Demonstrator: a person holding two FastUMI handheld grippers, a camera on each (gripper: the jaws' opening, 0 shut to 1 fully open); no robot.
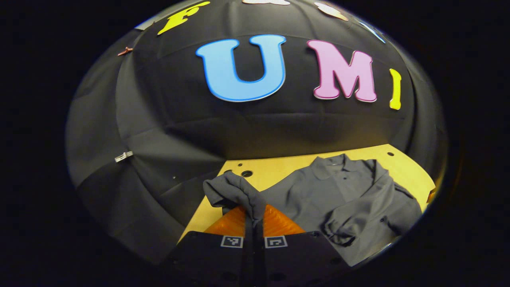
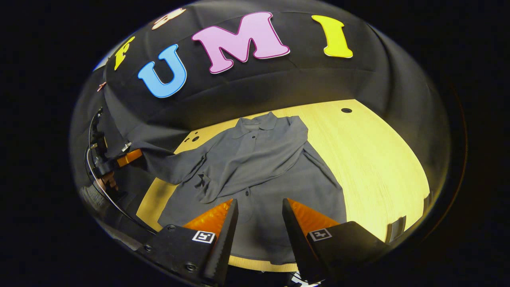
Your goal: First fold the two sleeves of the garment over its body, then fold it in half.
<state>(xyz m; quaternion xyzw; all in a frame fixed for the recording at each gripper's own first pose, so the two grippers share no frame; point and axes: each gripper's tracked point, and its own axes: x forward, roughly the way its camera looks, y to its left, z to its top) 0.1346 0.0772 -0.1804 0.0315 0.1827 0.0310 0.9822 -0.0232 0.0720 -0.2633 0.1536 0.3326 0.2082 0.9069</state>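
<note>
A: L gripper view, near end first. Left gripper (image 1: 254, 223): jaws closed together, a bunch of grey cloth pinched between the fingers. That cloth is one sleeve (image 1: 233, 191) of the garment (image 1: 342, 199), lifted off the table (image 1: 279, 167) and draped over the fingertips.

B: Which sleeve?

A: The one at the garment's left edge as that view sees it. Beyond it the body lies flat on the wood, collar (image 1: 332, 163) pointing to the back wall. Other sleeve is already laid across the chest, cuff end rumpled near the lower hem.

B: R gripper view?

A: Right gripper (image 2: 259, 223): jaws wide apart, nothing between them, hovering above the lower hem region of the garment (image 2: 263, 175). No contact w/ the fabric that I can confirm.

B: Mid-distance?

A: Folded sleeve (image 2: 255, 159) runs diagonally from the shoulder at upper right down to lower left over the front. Buttons visible down the placket. Farther left, the held sleeve (image 2: 167, 163) stretches out past the table (image 2: 378, 159) edge toward the left gripper (image 2: 129, 157), seen small at the far left w/ a hand (image 2: 107, 181) and cable behind it.

B: Far end?

A: Collar (image 2: 255, 121) near the table's back edge. Bare wood to the right of the garment, one round hole (image 2: 346, 110) in it near the back. Black cloth wall behind.
</note>
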